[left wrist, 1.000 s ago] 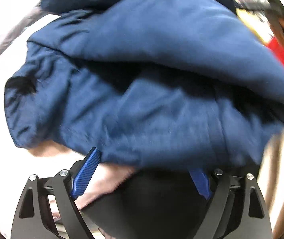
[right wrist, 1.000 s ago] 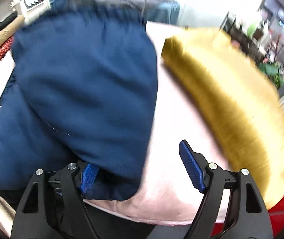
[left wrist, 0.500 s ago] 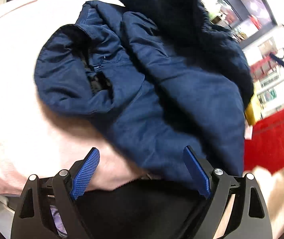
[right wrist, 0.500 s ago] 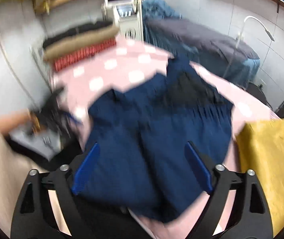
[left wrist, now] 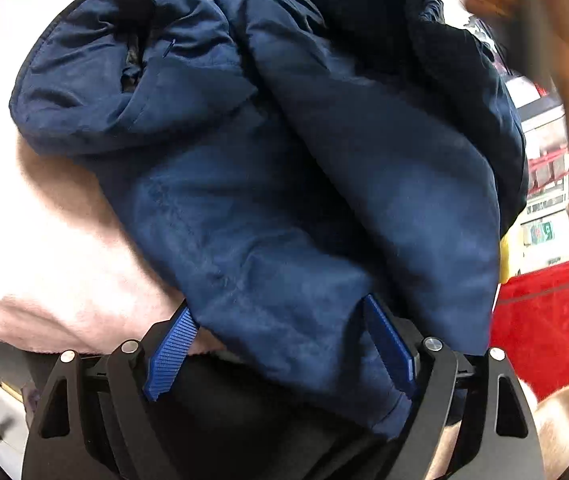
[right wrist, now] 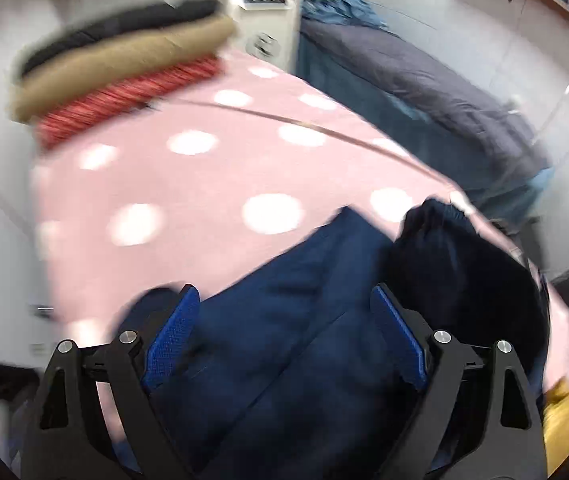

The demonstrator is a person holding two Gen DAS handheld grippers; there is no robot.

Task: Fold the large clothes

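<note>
- The pink dotted bed (right wrist: pixel 212 184) lies bare toward the stacked folded clothes (right wrist: pixel 124 68).
- The navy jacket (left wrist: pixel 268 184) lies bunched at the near edge.
- Left tool (left wrist: pixel 280 344) spread wide, jacket hem between its fingers; right tool (right wrist: pixel 284 336) wide above it.

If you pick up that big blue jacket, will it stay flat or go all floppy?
Probably floppy: the jacket lies in soft, rumpled folds on the pink blanket. Its smooth, faintly shiny cloth may slip. It looks puffy, so likely bulky rather than heavy.
</note>
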